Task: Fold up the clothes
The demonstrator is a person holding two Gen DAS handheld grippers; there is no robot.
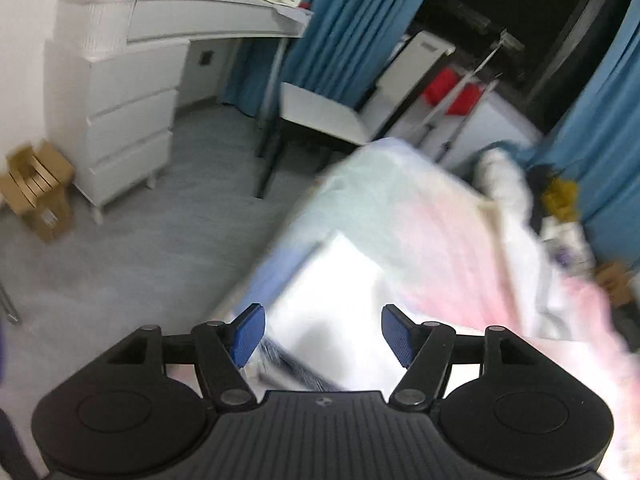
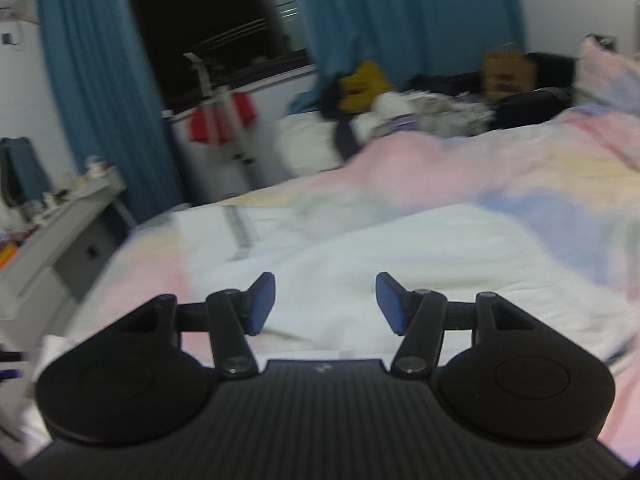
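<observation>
While both views are blurring, we are holding the left gripper (image 1: 323,334) and the right gripper (image 2: 325,303) over a bed (image 2: 500,184), each with jaws standing wide and gripping nothing. One white garment (image 2: 360,264) is lying on the near part of the pastel quilt. One open cardboard box (image 1: 38,190) is sitting far left; its contents are unclear.

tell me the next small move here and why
Probably bring both grippers back down to an edge of the white garment on the bed. The left gripper and right gripper both stand open, holding nothing, above the cloth, so no fold can start until they grip.
</observation>
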